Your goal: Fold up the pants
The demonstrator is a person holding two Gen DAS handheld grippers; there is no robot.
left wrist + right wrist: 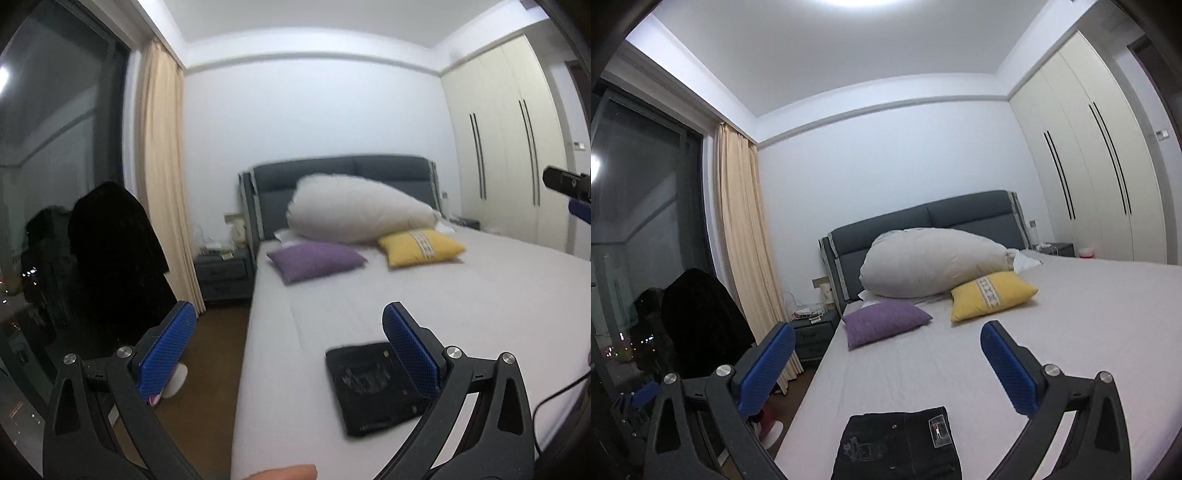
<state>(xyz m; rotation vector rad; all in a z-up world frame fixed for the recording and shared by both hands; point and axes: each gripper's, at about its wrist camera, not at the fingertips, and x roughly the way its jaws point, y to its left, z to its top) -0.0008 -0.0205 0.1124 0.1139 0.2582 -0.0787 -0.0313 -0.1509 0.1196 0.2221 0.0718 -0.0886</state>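
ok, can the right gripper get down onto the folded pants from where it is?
Probably yes. The right gripper is open and empty, raised above the bed, and the folded black pants lie flat just below and ahead of it with only bare sheet around them. The pillows sit well beyond.

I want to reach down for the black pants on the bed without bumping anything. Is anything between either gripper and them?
Nothing visible. The pants lie folded on bare bed sheet, below the open right gripper and the open left gripper. The purple pillow and yellow pillow sit farther back.
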